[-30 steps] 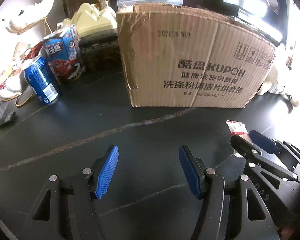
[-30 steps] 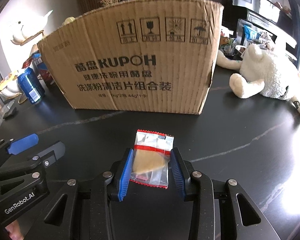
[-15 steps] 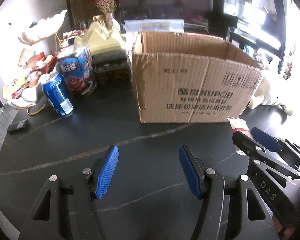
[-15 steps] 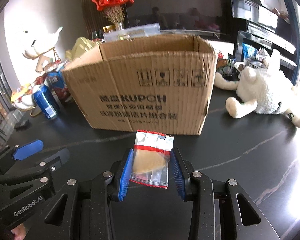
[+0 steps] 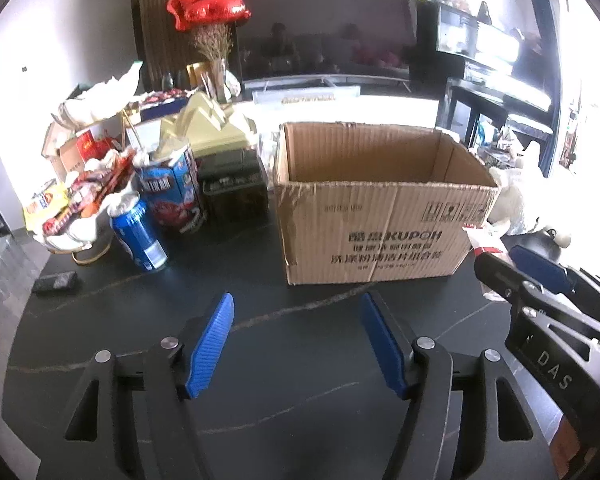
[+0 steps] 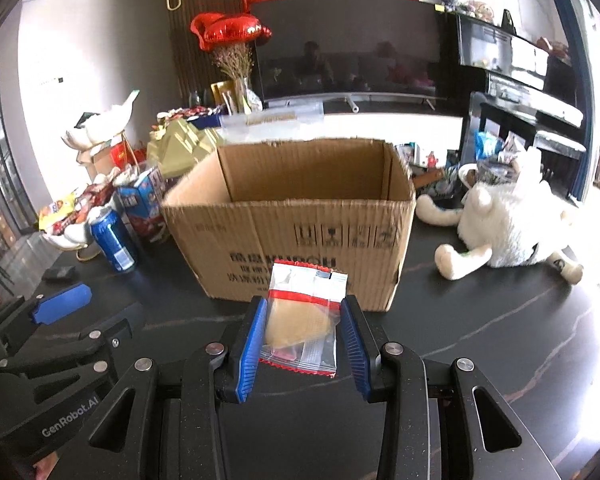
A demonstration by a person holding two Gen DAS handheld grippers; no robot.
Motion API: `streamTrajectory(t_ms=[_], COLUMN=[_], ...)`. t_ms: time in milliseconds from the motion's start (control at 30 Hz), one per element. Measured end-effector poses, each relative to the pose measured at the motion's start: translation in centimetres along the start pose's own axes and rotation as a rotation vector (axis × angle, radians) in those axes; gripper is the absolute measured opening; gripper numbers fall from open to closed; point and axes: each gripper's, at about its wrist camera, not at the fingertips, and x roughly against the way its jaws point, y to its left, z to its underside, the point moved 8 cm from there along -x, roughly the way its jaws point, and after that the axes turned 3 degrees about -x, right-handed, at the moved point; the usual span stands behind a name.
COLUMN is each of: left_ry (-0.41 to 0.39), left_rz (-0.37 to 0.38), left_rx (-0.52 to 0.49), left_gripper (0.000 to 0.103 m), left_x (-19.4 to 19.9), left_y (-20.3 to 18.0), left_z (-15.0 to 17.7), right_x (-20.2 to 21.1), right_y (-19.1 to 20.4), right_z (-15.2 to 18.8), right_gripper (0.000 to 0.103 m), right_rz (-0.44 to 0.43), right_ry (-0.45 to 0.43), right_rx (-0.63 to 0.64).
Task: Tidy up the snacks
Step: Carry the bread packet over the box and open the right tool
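Transport of the snack packet to the cardboard box is the step in hand: the right tongs pinch the clear, red-banded packet by its two side edges and hold it above the desk, in front of the box's near wall and below its rim. The left tongs are spread, grip nothing, and hang over the bare desk left of the box front. The box interior shows only its inner walls; the floor is hidden, so its contents cannot be told. The next move calls for raising the packet over the near rim, carrying it forward above the opening, and only then parting the tongs; the thin film may cling to a pad on release. Compared with one second ago, both cameras sit higher: the box opening, formerly out of sight, is now visible, the packet is lifted with the grip unchanged, and the left tongs stay spread.
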Motion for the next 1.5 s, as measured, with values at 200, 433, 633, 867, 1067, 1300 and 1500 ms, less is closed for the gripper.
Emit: streamTrajectory(t_ms=[200, 433, 633, 867, 1067, 1300, 1500], left_ry=[-0.031, -0.025, -0.031, -0.037, -0.035, -0.038, -0.006], left_rz=[-0.018, 0.016, 0.014, -0.002, -0.025, -0.033, -0.055], left_rx=[-0.048, -0.072, -0.079, -0.096, -0.106, -0.123, -0.13], left_gripper=[0.067, 0.069, 0.078, 0.089, 0.095, 0.099, 0.099], left_x=[1.2, 1.8, 1.8, 1.3, 0.0, -2.2, -4.5], left_y=[0.0, 0.4, 1.1, 1.7, 2.0, 1.7, 1.8], left_z=[-2.0, -4.6, -7.2, -9.9, -11.6, -13.0, -13.5], right_x=[1.0, 1.3, 1.5, 0.6, -1.1, -4.5, -6.7], right_y=[0.4, 0.9, 1.7, 1.9, 1.4, 0.2, -0.6], right_z=[-1.9, -4.4, -7.4, -9.5, -11.0, -12.1, -12.6], right_gripper=[0.039, 0.039, 0.039, 0.039, 0.039, 0.039, 0.039], right_rz=[-0.011, 0.002, 0.011, 0.001, 0.015, 0.017, 0.045], right_ry=[-0.002, -0.009, -0.031, -0.018, -0.003, 0.048, 0.067], right_rx=[-0.004, 0.02, 0.052, 0.048, 0.038, 0.013, 0.01])
